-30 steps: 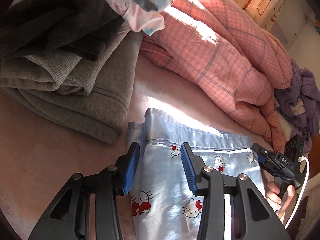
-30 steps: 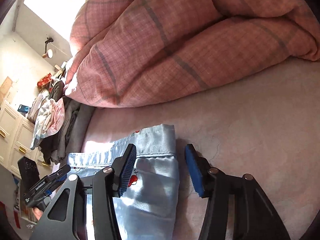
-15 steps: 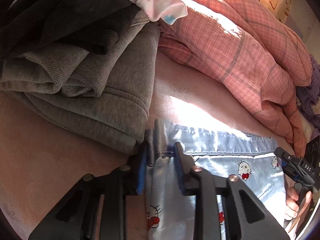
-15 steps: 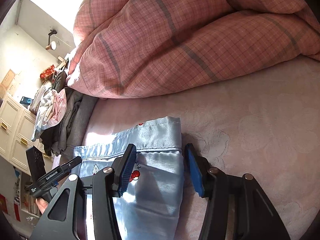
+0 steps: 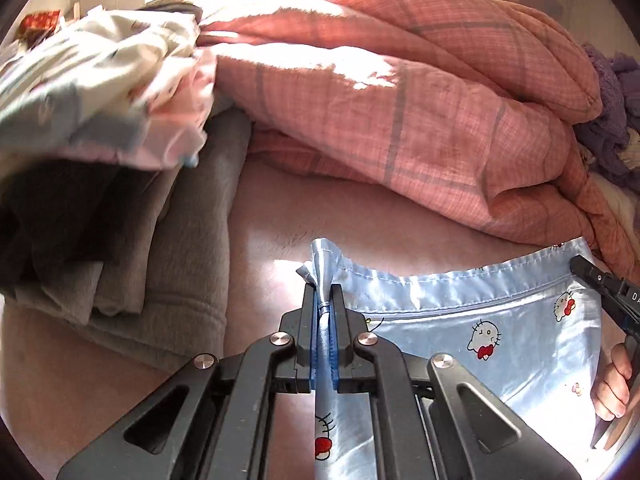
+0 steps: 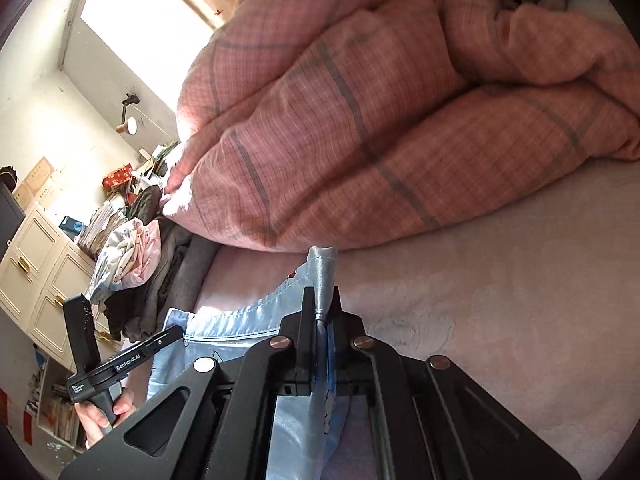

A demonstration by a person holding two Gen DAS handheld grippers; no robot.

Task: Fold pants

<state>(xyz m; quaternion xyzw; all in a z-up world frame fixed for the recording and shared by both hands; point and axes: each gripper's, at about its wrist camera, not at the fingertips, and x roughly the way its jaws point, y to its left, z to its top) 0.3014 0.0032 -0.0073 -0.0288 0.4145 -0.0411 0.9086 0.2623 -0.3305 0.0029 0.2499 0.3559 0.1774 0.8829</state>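
Observation:
Light blue satin pants [image 5: 480,320] with a cartoon cat print lie on the pink bed sheet [image 5: 272,216]. My left gripper [image 5: 323,300] is shut on the left corner of the pants' waistband, and the cloth bunches up between its pads. My right gripper [image 6: 322,304] is shut on the other corner of the waistband [image 6: 322,272], pinched upright. The pants [image 6: 240,320] sag between the two grippers. The right gripper also shows at the right edge of the left wrist view [image 5: 600,288].
A pink plaid quilt [image 5: 400,100] is heaped along the far side and also fills the right wrist view [image 6: 360,120]. A stack of grey and dark folded clothes [image 5: 160,260] with pale pyjamas on top lies at the left. Purple cloth [image 5: 616,80] sits at the far right.
Both grippers have closed on the waistband corners, from open a second ago. The waistband has been lifted and now bunches between the pads.

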